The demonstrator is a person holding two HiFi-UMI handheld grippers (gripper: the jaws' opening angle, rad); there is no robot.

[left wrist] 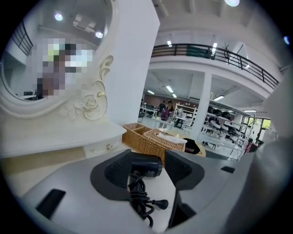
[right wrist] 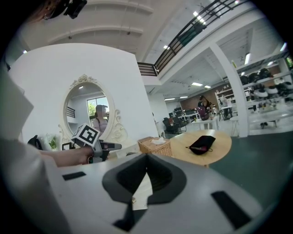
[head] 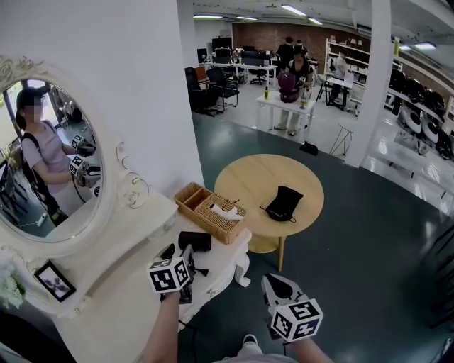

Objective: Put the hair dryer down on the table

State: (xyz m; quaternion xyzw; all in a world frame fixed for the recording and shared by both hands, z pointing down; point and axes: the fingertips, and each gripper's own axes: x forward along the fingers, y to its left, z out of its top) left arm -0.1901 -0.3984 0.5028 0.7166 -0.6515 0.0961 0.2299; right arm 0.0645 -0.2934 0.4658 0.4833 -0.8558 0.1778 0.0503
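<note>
black hair dryer, cord seemingly bundled

The hall was bright, lit evenly from above by long white ceiling strip lights, which glared as blown-out spots in the left gripper view. The glossy dark green floor carried pale reflections. Shadows on the white vanity counter were soft. Both gripper views bulged fisheye-fashion, darkening to black at the corners.

Closed right tool faces black pouch on round table.
</note>
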